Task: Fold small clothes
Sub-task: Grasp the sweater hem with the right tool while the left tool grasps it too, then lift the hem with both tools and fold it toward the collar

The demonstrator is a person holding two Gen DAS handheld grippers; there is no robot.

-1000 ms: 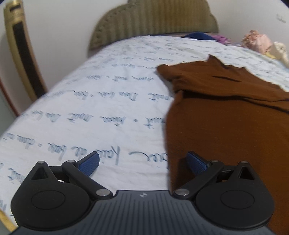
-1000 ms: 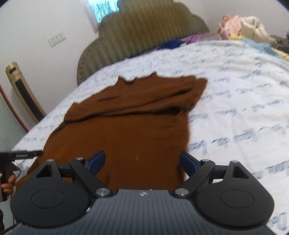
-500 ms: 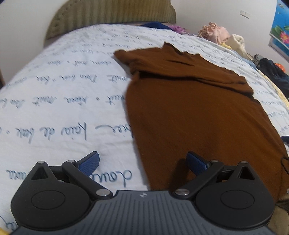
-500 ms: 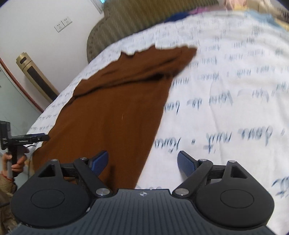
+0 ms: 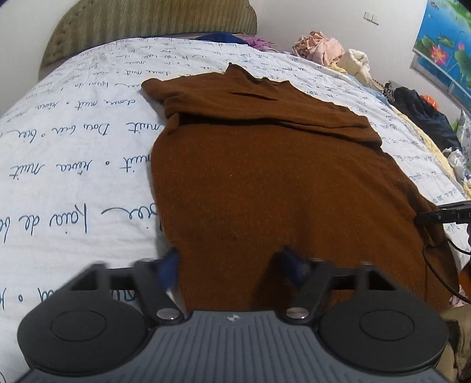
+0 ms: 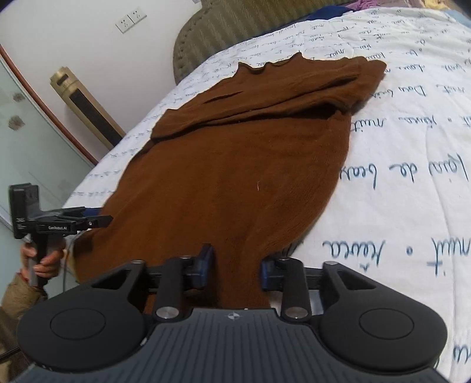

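Both tongs (image 5: 231, 266) (image 6: 237, 266) are closing over the brown sweater's (image 5: 279, 182) hem, bedsheet (image 5: 73, 165) beneath.

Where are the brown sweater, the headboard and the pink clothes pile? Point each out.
brown sweater (image 5: 279, 182): left wrist view, middle of its body.
headboard (image 5: 147, 20): left wrist view, ribbed front.
pink clothes pile (image 5: 319, 47): left wrist view, top of heap.

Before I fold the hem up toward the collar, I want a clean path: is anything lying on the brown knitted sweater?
Nothing visible lies on the brown knitted sweater. Only its own sleeves are folded across the chest. Both the left gripper and right gripper are closing over its near hem.
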